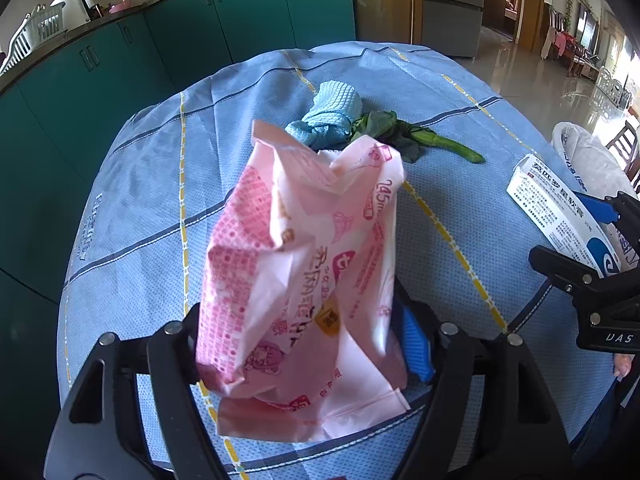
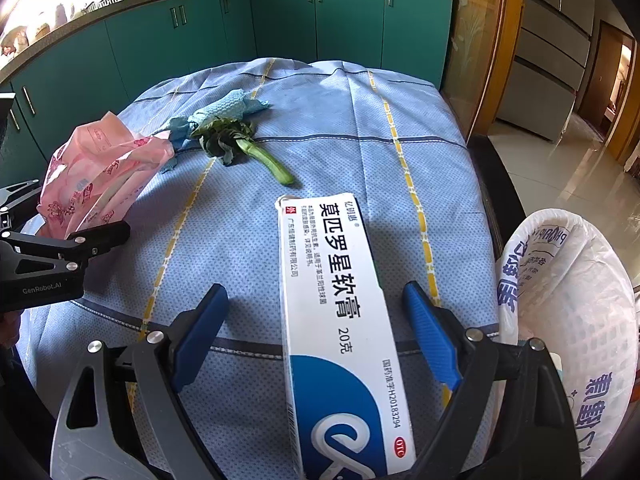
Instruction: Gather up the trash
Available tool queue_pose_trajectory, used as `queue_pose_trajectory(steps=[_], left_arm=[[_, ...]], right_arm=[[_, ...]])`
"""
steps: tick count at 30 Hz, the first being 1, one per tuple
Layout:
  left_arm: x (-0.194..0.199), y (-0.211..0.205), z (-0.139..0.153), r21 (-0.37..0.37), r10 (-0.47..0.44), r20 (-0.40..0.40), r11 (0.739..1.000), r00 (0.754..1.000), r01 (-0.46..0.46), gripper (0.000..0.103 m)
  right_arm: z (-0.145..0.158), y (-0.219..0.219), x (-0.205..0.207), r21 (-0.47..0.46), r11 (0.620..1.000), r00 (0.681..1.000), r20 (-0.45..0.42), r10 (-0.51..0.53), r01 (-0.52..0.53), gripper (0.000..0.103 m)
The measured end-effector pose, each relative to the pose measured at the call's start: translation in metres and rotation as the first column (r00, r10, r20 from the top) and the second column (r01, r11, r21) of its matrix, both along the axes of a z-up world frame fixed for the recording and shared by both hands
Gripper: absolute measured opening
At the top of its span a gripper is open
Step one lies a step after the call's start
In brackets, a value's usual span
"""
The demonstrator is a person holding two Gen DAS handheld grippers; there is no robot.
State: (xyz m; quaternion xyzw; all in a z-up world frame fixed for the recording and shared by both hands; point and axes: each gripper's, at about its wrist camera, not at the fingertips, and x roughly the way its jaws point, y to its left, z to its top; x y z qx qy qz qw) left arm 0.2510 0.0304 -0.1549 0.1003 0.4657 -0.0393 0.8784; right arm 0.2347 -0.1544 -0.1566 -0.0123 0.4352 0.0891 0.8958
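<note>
My left gripper [image 1: 304, 332] is shut on a crumpled pink plastic bag [image 1: 300, 272], which stands between the fingers above the blue tablecloth [image 1: 140, 200]; the bag also shows at the left in the right wrist view [image 2: 100, 172]. My right gripper [image 2: 316, 312] is open, its blue pads [image 2: 432, 332] wide apart on either side of a white and blue ointment box [image 2: 340, 320] lying between them without contact. The box shows in the left wrist view [image 1: 560, 216]. A wilted green vegetable stalk [image 2: 240, 144] and a crumpled blue cloth [image 2: 228, 108] lie further back on the table.
A bin lined with a white printed plastic bag [image 2: 568, 320] stands off the table's right edge. Teal kitchen cabinets [image 2: 280, 20] run behind the table. A tiled floor [image 2: 560, 160] and a grey fridge lie to the right.
</note>
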Motion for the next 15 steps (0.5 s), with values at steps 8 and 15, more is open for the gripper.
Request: queue_pose_trajectory(steps=[8,15], left_arm=[[-0.0001,-0.0009,-0.0003,0.011,-0.001,0.006,1.0,1.0,0.0,0.077],[0.0,-0.0007,-0.0008,0.01,0.003,0.007,1.0,1.0,-0.003,0.079]], right_arm=[[-0.0005,-0.0006,-0.0008,-0.01,1.0,1.0,-0.012,-0.001,0.001,0.087],[-0.0008,-0.0044,-0.0006,-0.007,1.0,1.0,-0.002,-0.017,0.017,0.087]])
